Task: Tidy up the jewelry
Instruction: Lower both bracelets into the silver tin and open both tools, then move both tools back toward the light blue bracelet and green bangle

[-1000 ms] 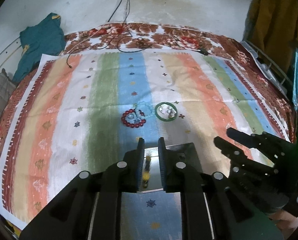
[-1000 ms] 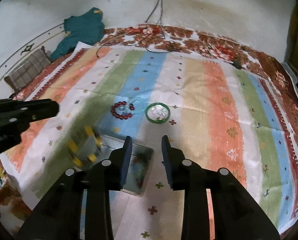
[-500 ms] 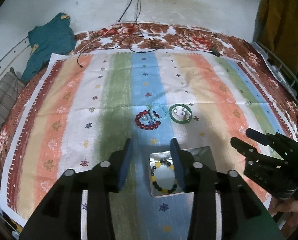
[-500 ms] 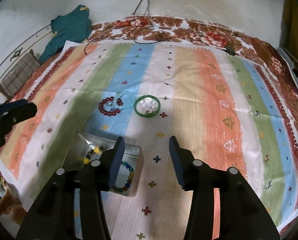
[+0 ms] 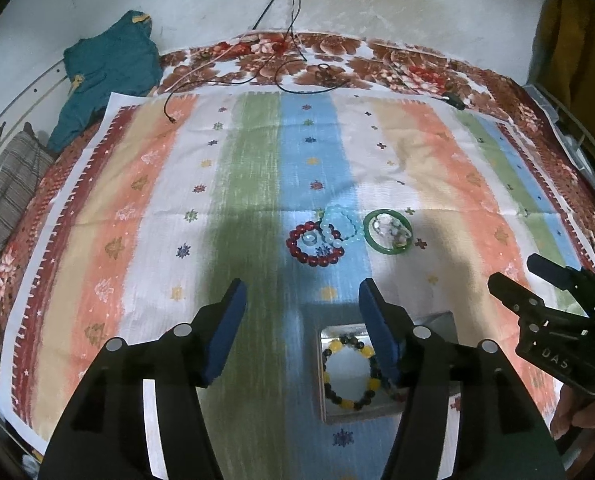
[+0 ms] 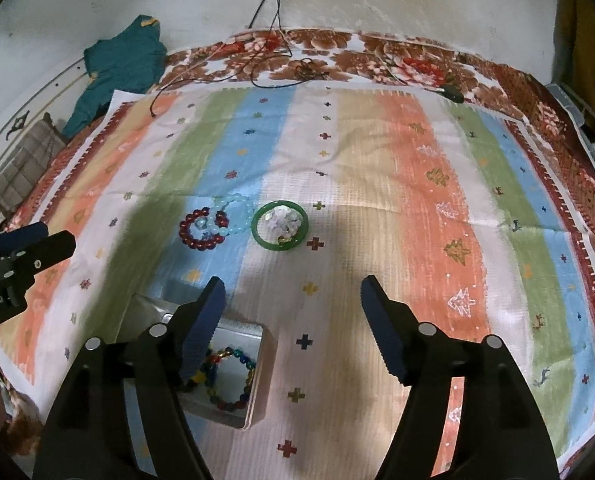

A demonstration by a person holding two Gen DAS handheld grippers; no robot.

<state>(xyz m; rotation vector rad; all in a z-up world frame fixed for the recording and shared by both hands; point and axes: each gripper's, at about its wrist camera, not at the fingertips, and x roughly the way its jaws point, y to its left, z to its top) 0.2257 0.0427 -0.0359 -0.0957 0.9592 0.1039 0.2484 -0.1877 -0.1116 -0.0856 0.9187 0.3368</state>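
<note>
1. since a second ago our left gripper [image 5: 301,304] has let go of the yellow-and-black bracelet [image 5: 351,376], spread its jaws wide and pulled back; the bracelet now lies in the tin [image 5: 377,414]. our right gripper [image 6: 291,300] has widened too and holds nothing.
2. progress, as we judge it: at least two pieces are in the tin, the yellow-and-black one and a multicolour bracelet [image 6: 233,376] beside it.
3. left to do: the red bracelet [image 5: 315,242], the pale blue bracelet [image 5: 339,226] overlapping it, and the green bangle [image 5: 387,232] with small pale pieces inside its ring all lie on the striped cloth [image 5: 137,208], at about 12 o'clock from the tin.
4. the left view looks straight down on the yellow-and-black bracelet, but its finger hides the tin's right part; the right view shows the multicolour bracelet there, while its own left finger covers most of the yellow one.
5. each view catches the other gripper at its edge, at 3 and 9 o'clock.
</note>
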